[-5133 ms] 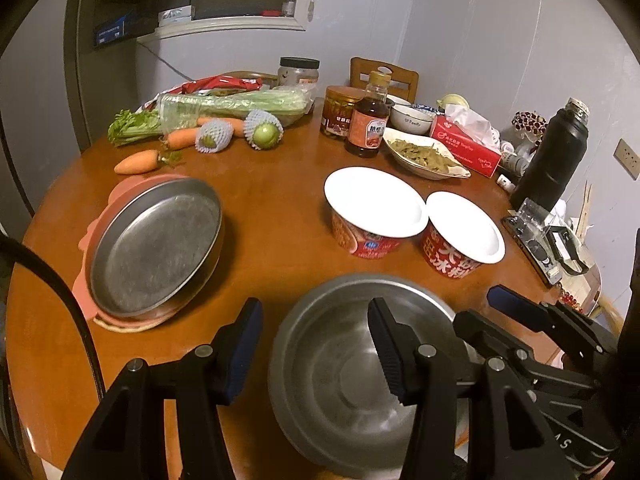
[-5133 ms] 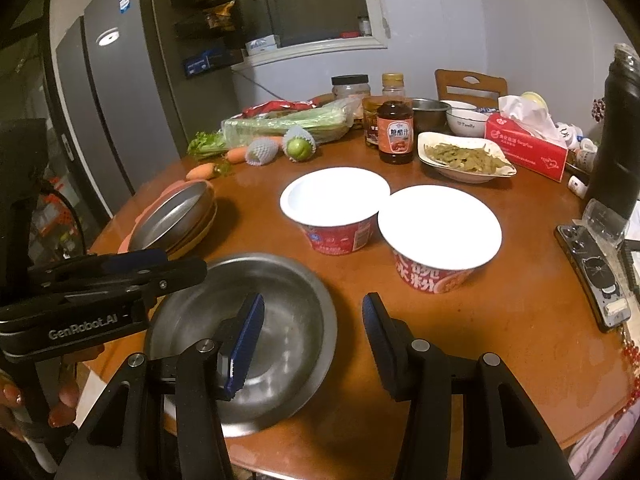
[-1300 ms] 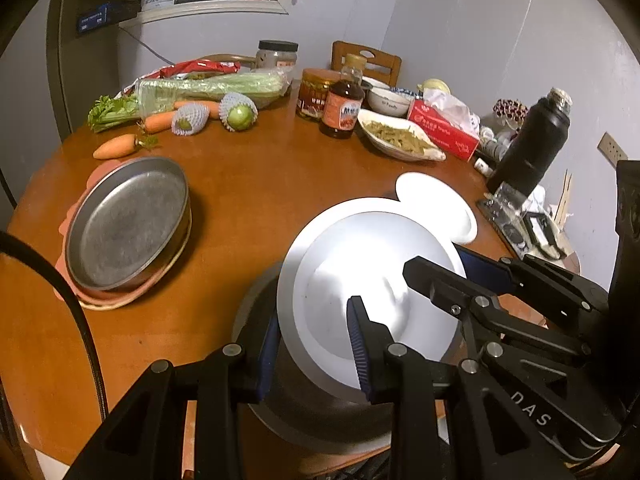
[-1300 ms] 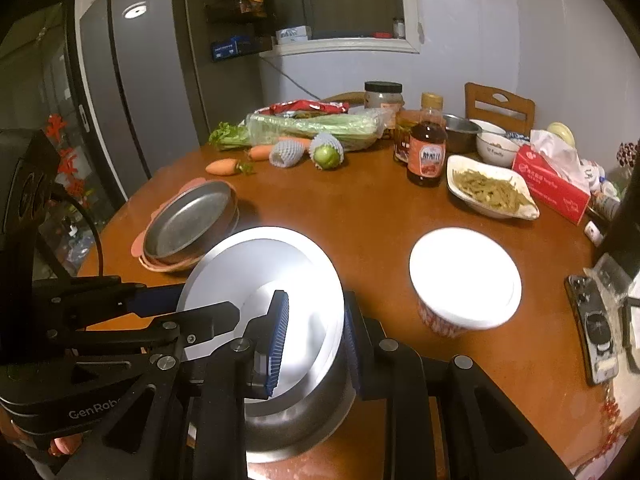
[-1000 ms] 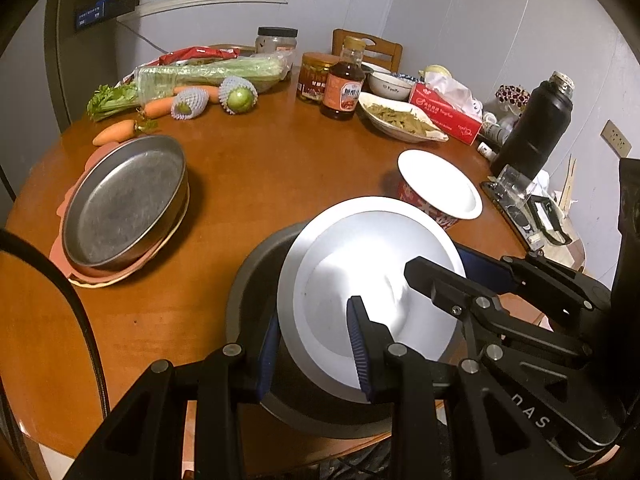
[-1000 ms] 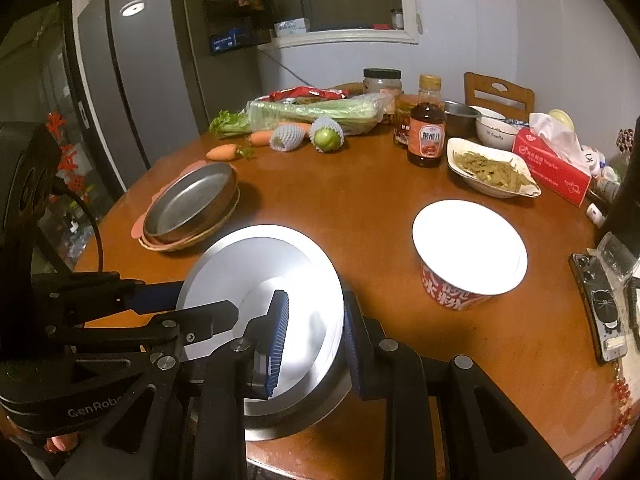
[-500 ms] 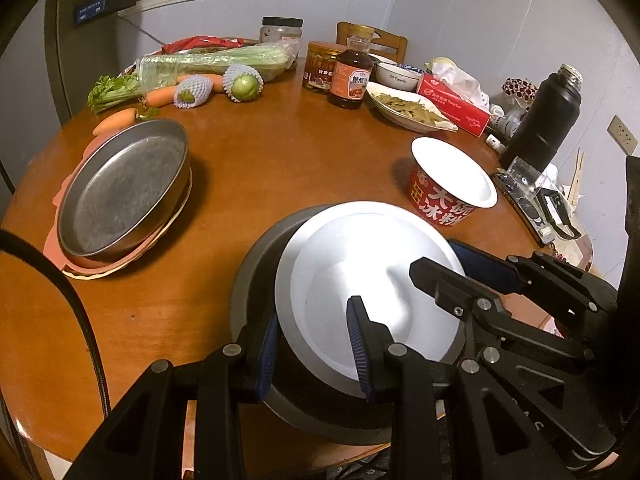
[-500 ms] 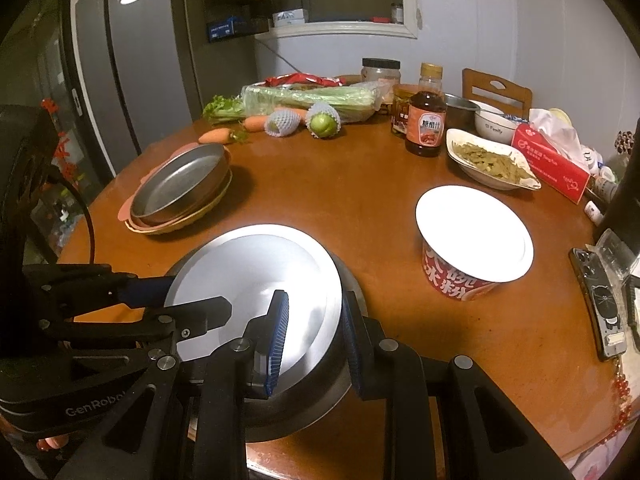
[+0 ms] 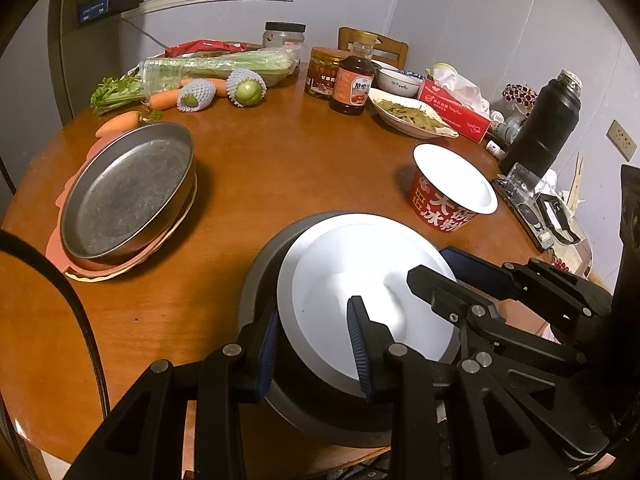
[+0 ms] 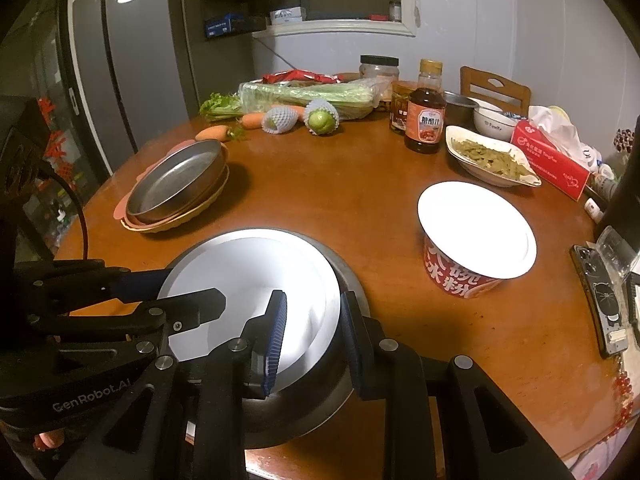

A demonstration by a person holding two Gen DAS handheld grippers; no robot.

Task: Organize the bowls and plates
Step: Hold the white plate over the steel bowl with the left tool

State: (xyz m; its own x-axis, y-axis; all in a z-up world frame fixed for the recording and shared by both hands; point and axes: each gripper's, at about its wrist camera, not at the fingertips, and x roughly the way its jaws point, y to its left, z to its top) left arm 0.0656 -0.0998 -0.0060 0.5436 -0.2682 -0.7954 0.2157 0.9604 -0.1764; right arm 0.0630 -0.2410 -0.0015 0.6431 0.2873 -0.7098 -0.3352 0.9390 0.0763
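A white-lidded paper bowl (image 9: pixel 352 276) (image 10: pixel 248 276) sits inside a steel bowl (image 9: pixel 260 272) (image 10: pixel 352 280) at the near table edge. My left gripper (image 9: pixel 314 340) is shut on the paper bowl's near-left rim, with the steel bowl's rim also between its jaws. My right gripper (image 10: pixel 312 328) is shut on the right rim in the same way. A second red paper bowl with a white lid (image 9: pixel 452 192) (image 10: pixel 476 232) stands to the right. A steel pan (image 9: pixel 128 184) (image 10: pixel 180 180) rests on stacked pink plates (image 9: pixel 60 256) (image 10: pixel 120 212) at the left.
At the back lie celery (image 9: pixel 216 64), carrots (image 9: pixel 120 120), netted fruit (image 9: pixel 246 88), jars, a sauce bottle (image 9: pixel 354 80), a dish of greens (image 9: pixel 412 116) and a tissue box (image 9: pixel 456 108). A black flask (image 9: pixel 548 120) and a phone (image 10: pixel 600 292) are at the right.
Both grippers closed on the stacked bowls about five seconds ago and lifted them. In the last second the stack has come down onto the table near the front edge.
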